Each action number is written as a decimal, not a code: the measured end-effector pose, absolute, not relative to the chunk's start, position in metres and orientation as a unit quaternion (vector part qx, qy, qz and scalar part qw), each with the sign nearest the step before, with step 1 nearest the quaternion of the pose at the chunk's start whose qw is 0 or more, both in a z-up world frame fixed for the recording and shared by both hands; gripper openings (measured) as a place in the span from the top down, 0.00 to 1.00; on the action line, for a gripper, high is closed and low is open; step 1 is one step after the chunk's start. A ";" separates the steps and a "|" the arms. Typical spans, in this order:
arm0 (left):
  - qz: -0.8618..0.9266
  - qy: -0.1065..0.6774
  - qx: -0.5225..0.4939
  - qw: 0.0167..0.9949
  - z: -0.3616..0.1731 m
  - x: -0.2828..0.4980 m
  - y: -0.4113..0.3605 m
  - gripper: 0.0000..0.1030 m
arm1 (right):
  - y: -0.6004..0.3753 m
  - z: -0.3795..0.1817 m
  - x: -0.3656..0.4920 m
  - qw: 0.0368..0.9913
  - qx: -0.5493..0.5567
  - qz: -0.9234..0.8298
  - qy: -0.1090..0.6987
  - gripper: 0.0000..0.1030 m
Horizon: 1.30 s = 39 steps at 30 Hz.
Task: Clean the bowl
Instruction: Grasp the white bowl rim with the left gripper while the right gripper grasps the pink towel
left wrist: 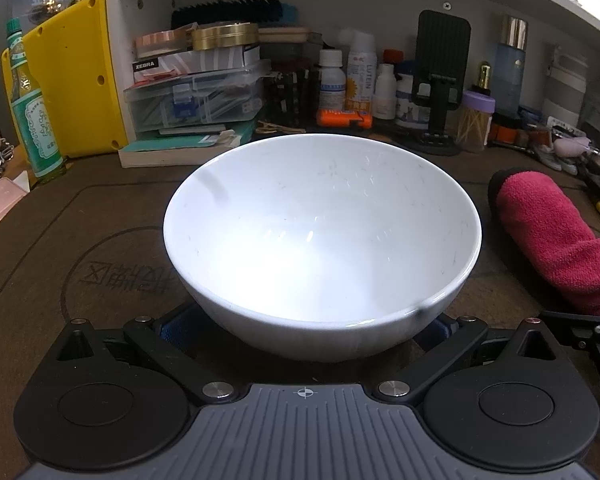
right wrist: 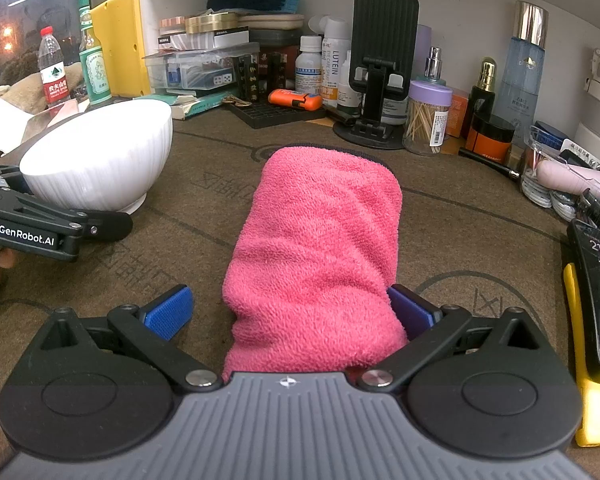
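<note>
A: Where is the white bowl (left wrist: 322,236)?

B: Upright on the brown mat (left wrist: 100,240), in front of the shelf clutter. Seen from the left wrist it sits right between the arms of the left gripper (left wrist: 304,330), and its base hides the blue pads almost wholly. From the right wrist the same bowl (right wrist: 100,156) stands left of the pink towel (right wrist: 316,256), with ribbed outer walls and a low foot.

A: Is the left claw holding it?

B: Its arms are spread wide around the foot of the bowl, one on either side. Whether the pads press the bowl I cannot tell; they are covered.

A: And the right gripper (right wrist: 296,312)?

B: Spread wide too, with the rolled towel lying between its fingers. The right blue pad (right wrist: 414,314) touches the towel's side; the left pad (right wrist: 168,312) stands clear of it, with bare mat between. So it straddles the towel and does not pinch it.

A: How do towel and bowl lie to each other?

B: Apart. In the left wrist view the towel (left wrist: 556,244) lies on the mat right of the bowl, with a strip of mat between them.

A: Anything inside the bowl?

B: Only faint thin marks on the inner wall, and a dark smudge near the upper left rim.

A: What is behind the bowl?

B: A black phone stand (left wrist: 442,76), a lidded jar of toothpicks (left wrist: 476,120) and a green glass bottle (left wrist: 30,104) to the left.
</note>
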<state>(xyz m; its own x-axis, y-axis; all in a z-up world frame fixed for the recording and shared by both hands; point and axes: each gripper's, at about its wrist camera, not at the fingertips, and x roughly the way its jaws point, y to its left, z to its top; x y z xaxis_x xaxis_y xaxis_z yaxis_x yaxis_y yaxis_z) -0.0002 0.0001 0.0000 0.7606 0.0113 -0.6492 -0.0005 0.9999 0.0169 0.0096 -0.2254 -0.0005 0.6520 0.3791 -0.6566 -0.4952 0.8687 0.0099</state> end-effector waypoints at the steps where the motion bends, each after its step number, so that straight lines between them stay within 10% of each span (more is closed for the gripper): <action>1: 0.004 0.346 0.006 0.938 0.000 -0.001 0.000 0.00 | -0.227 0.000 0.010 0.907 -0.081 0.236 0.340 0.00; 13: -0.001 0.375 0.003 0.927 0.003 -0.008 0.005 0.00 | -0.251 0.002 0.017 0.920 -0.048 0.184 0.343 0.00; 29: -0.032 0.431 -0.281 0.857 0.023 -0.010 0.087 0.02 | -0.238 0.004 0.021 0.918 -0.062 0.189 0.343 0.00; 33: -0.031 0.438 -0.273 0.856 0.017 0.013 0.085 0.12 | -0.237 -0.003 0.016 0.921 -0.060 0.188 0.335 0.00; 35: -0.015 0.437 -0.254 0.863 0.018 0.018 0.080 0.31 | -0.238 -0.002 0.013 0.923 -0.061 0.192 0.328 0.00; 37: -0.008 0.440 -0.235 0.867 0.017 0.022 0.075 0.71 | -0.238 -0.001 0.010 0.924 -0.059 0.195 0.324 0.00; 39: 0.001 0.433 -0.205 0.878 0.016 0.021 0.068 0.74 | -0.239 -0.001 0.007 0.925 -0.058 0.197 0.319 0.00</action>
